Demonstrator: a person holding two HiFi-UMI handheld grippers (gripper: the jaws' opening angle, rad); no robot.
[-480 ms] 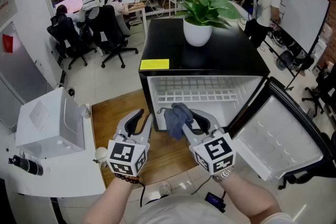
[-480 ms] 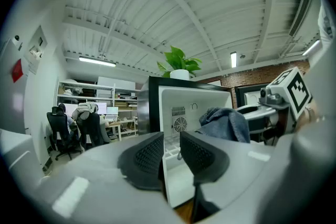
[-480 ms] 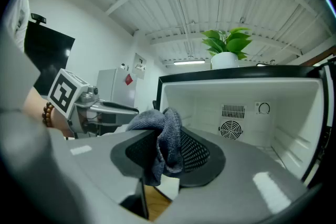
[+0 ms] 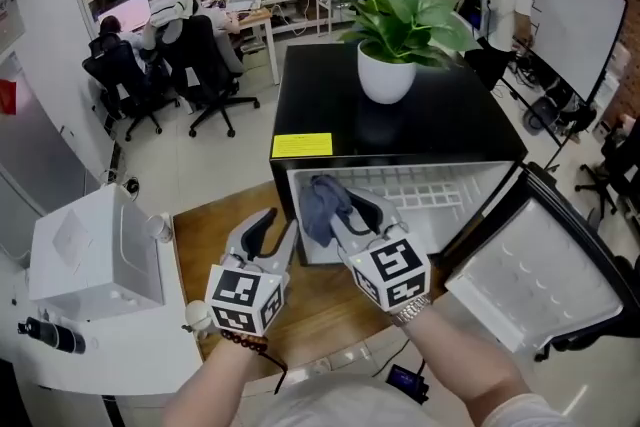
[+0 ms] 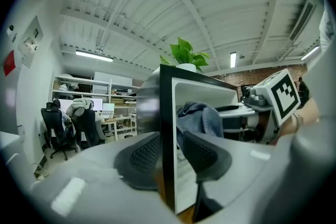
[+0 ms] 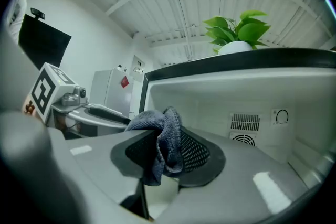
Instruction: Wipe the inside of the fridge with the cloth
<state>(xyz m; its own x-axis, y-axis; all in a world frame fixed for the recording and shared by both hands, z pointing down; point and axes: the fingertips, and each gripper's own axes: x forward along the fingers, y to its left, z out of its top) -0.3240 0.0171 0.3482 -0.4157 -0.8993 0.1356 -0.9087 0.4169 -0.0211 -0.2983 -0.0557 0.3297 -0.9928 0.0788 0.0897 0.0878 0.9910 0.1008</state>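
A small black fridge (image 4: 400, 130) stands with its door (image 4: 540, 265) swung out to the right and its white inside showing. My right gripper (image 4: 352, 207) is shut on a blue-grey cloth (image 4: 320, 200) at the left of the fridge's opening. In the right gripper view the cloth (image 6: 165, 139) is bunched between the pads, and the fridge's back wall with its vent (image 6: 244, 122) lies ahead. My left gripper (image 4: 275, 230) is open beside the fridge's left front edge. That black edge (image 5: 167, 128) shows between its jaws, with white wall visible beside the right pad.
A potted plant (image 4: 395, 25) stands on the fridge's top. A white box (image 4: 95, 250) sits on a counter at the left. The fridge rests on a wooden board (image 4: 205, 235). People, desks and office chairs (image 4: 200, 55) fill the back, and a whiteboard (image 4: 575, 15) is at the right.
The right gripper has carried the cloth forward and to the left, into the fridge's opening. The left gripper has stayed about where it was.
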